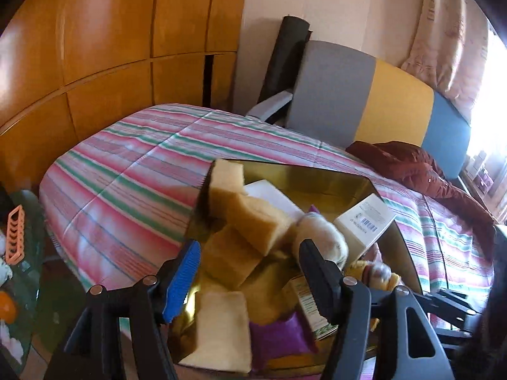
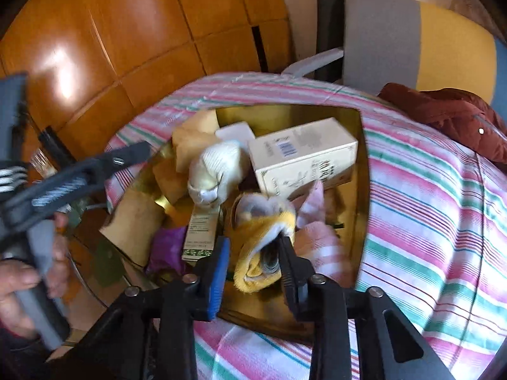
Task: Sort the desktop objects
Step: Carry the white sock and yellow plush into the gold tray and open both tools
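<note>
A gold box (image 2: 285,117) lies on the striped bedspread, crowded with things. In it are tan sponges (image 2: 193,139), a cream carton (image 2: 304,158), a white sock ball (image 2: 218,171), a purple pouch (image 2: 168,247) and a pink striped sock (image 2: 320,247). My right gripper (image 2: 255,269) is shut on a yellow sock (image 2: 263,253) at the box's near side. My left gripper (image 1: 250,272) hangs open just above the sponges (image 1: 250,218), holding nothing. The white sock ball (image 1: 323,237) and the carton (image 1: 364,221) lie beyond its right finger. In the right wrist view a hand (image 2: 19,278) holds the left gripper at the left edge.
The striped bedspread (image 1: 126,174) covers the bed around the box. A red-brown jacket (image 1: 412,164) lies at the far right by the grey, yellow and blue headboard (image 1: 396,101). Wooden wardrobe doors (image 1: 111,31) stand behind. An orange rack (image 1: 16,237) sits on a glass table at left.
</note>
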A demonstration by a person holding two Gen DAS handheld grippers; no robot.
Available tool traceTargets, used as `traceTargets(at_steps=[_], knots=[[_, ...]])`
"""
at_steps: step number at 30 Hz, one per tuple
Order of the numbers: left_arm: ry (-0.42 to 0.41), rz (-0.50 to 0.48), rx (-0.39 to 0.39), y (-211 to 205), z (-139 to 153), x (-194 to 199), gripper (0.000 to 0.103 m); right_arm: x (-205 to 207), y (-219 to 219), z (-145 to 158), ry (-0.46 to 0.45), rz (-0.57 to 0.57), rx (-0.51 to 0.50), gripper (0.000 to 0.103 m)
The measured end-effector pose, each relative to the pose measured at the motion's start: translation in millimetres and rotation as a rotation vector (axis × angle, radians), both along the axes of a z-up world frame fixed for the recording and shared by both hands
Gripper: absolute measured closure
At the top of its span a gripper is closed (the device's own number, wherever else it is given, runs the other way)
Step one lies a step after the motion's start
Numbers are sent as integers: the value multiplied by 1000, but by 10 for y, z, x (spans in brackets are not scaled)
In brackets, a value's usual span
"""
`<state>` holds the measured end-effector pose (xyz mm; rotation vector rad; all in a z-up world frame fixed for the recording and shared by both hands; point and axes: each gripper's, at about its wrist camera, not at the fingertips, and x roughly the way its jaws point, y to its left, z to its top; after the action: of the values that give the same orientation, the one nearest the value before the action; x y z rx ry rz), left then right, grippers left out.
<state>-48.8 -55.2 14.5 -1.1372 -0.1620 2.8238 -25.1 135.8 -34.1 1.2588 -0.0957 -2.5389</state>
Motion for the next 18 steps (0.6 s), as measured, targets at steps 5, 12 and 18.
traceTargets(at_steps=[5,12,18], knots=[[-7,18,4,-39,21,35,37,-239,-116,-192,-22,-2,52,78],[17,19,-35,20,90,124,37,-218,-52,-70,20,-21,-20,37],[36,43,-71,60,149,212,37,150,-24,304,203,-85,20,0]])
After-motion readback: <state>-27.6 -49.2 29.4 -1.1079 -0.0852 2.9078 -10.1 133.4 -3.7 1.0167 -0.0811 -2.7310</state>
